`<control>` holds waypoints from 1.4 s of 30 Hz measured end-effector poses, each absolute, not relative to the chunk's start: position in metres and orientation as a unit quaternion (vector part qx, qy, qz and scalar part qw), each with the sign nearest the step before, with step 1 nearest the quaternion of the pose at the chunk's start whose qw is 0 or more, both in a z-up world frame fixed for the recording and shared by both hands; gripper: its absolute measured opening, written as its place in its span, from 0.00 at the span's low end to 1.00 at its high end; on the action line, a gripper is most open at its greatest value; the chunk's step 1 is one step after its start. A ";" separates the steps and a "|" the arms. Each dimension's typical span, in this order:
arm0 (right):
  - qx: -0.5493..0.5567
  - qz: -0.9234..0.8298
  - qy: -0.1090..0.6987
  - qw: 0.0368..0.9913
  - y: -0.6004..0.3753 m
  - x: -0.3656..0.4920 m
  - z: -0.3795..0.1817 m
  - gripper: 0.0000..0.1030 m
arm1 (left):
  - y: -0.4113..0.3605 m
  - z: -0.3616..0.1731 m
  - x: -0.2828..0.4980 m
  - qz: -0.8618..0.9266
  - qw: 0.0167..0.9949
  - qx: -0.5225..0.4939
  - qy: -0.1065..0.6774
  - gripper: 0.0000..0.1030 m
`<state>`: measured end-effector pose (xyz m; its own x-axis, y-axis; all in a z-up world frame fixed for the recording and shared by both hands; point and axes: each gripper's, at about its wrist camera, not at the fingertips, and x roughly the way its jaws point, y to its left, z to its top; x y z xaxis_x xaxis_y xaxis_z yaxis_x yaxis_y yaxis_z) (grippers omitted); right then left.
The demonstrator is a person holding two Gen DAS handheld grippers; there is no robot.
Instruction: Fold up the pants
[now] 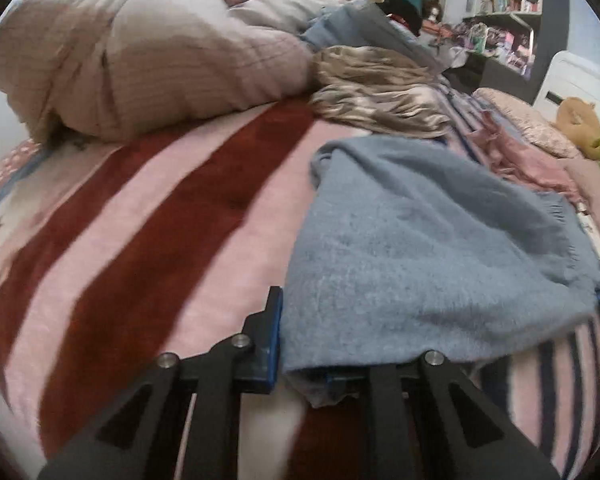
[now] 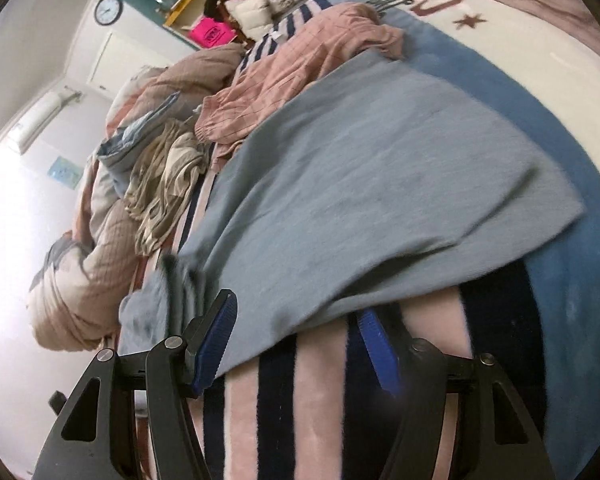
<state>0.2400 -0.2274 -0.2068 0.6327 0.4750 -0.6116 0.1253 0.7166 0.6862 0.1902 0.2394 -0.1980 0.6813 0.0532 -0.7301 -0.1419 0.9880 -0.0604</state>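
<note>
Your left gripper [image 1: 312, 344] has its jaws spread wide; the near edge of the grey-blue pants [image 1: 428, 248] drapes over the right finger and hides it, while the left finger [image 1: 274, 332] stands bare just beside the cloth, its blue pad facing the fabric. Nothing is pinched between them.

Your right gripper [image 2: 296, 344] is also wide apart. Its left finger [image 2: 214, 344] lies against the lower hem of the pants [image 2: 380, 184], and the right finger [image 2: 376, 344] pokes just under that hem; the cloth lies over the tips rather than being clamped.

The pants lie spread flat on the striped blanket [image 1: 152, 240], which shows pink and dark red stripes in the left view and pink and navy stripes [image 2: 284, 412] in the right view. Beyond the pants sits a crumpled pink checked garment [image 2: 300, 80], touching their far edge. Near it lies a shiny beige garment [image 1: 376, 88], bunched up, and beside that a large rolled quilt [image 1: 140, 60]. In the left view a tan plush toy [image 1: 580, 120] rests at the far right by the headboard, and a shelf unit [image 1: 508, 8] stands behind. A round wall clock [image 2: 109, 9] shows in the right view.
</note>
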 end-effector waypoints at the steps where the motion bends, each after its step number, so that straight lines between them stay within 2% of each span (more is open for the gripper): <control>1: 0.365 0.103 0.415 0.827 -0.229 0.237 -0.207 0.57 | 0.242 -0.198 0.188 0.049 0.915 -0.061 0.396 0.15; 3: 0.372 0.096 0.413 0.826 -0.233 0.233 -0.208 0.57 | 0.242 -0.197 0.186 0.034 0.915 -0.053 0.397 0.20; 5: 0.383 0.095 0.412 0.821 -0.237 0.231 -0.210 0.57 | 0.242 -0.188 0.180 0.032 0.915 -0.032 0.401 0.35; 6: 0.385 0.097 0.412 0.820 -0.238 0.231 -0.210 0.57 | 0.244 -0.181 0.177 0.035 0.915 -0.032 0.401 0.51; 7: 0.385 0.100 0.415 0.818 -0.239 0.232 -0.211 0.57 | 0.247 -0.173 0.173 0.031 0.915 -0.039 0.399 0.58; 11: 0.373 0.089 0.421 0.822 -0.235 0.248 -0.214 0.59 | 0.249 -0.131 0.156 -0.005 0.928 -0.065 0.367 0.61; 13: 0.362 0.078 0.413 0.832 -0.230 0.265 -0.213 0.66 | 0.242 -0.114 0.159 -0.030 0.934 -0.073 0.350 0.69; 14: 0.353 0.071 0.408 0.839 -0.227 0.273 -0.212 0.68 | 0.237 -0.107 0.164 -0.043 0.935 -0.075 0.343 0.69; 16: 0.341 0.044 0.396 0.851 -0.224 0.286 -0.210 0.61 | 0.228 -0.097 0.180 -0.044 0.938 -0.072 0.335 0.69; 18: 0.326 0.008 0.391 0.860 -0.222 0.298 -0.209 0.02 | 0.224 -0.091 0.193 -0.055 0.940 -0.083 0.328 0.69; 21: 0.343 0.002 0.374 0.862 -0.233 0.290 -0.207 0.01 | 0.223 -0.090 0.206 -0.064 0.940 -0.095 0.323 0.69; 27: 0.259 -0.069 0.336 0.903 -0.247 0.257 -0.174 0.01 | 0.236 -0.111 0.209 -0.068 0.931 -0.125 0.335 0.69; 31: 0.185 -0.047 0.297 0.936 -0.212 0.254 -0.127 0.01 | 0.250 -0.122 0.205 -0.067 0.926 -0.133 0.346 0.72; 35: 0.107 0.063 0.254 0.959 -0.121 0.254 -0.070 0.01 | 0.263 -0.125 0.200 -0.071 0.924 -0.148 0.345 0.73; 37: 0.064 0.137 0.261 0.953 -0.061 0.253 -0.059 0.02 | 0.272 -0.125 0.198 -0.079 0.923 -0.163 0.340 0.76; 42: -0.025 0.278 0.351 0.894 0.068 0.254 -0.104 0.03 | 0.291 -0.129 0.198 -0.103 0.917 -0.194 0.333 0.78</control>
<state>0.2540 0.0685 -0.1036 0.5992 0.4796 -0.6411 -0.5142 0.8443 0.1510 0.1982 0.2908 -0.1291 0.7572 -0.3171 -0.5710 0.0593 0.9040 -0.4234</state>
